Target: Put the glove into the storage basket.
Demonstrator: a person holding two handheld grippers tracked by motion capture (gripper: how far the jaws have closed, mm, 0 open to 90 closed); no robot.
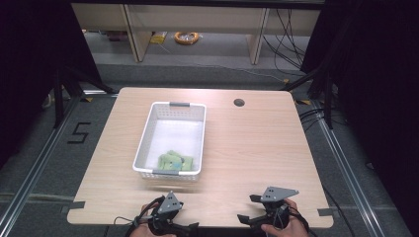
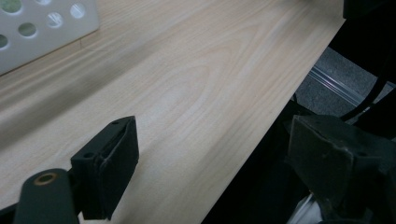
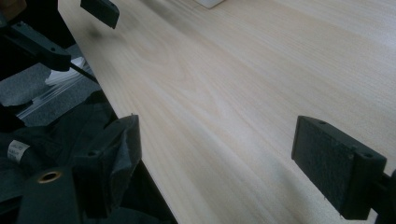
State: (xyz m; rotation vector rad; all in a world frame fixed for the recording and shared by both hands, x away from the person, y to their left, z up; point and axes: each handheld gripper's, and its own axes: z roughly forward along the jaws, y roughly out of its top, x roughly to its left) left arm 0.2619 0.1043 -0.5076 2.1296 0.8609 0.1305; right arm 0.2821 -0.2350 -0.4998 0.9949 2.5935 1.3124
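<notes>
High view shows your left tool (image 1: 165, 216) and right tool (image 1: 254, 207) at the near edge of the surface (image 1: 247, 143), both spread wide and holding nothing. Farther out, left of centre, the green cloth (image 1: 174, 161) lies in the near end of the white basket (image 1: 148, 129).

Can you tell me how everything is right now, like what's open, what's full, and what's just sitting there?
white basket: upright on the table, mostly bare inside.
green thing: lying in the basket's near end, crumpled.
left gripper: open, holding nothing, at the table's near edge.
right gripper: open, holding nothing, at the near edge.
table: bare wood around the basket.
round hole: open, in the table's far side.
</notes>
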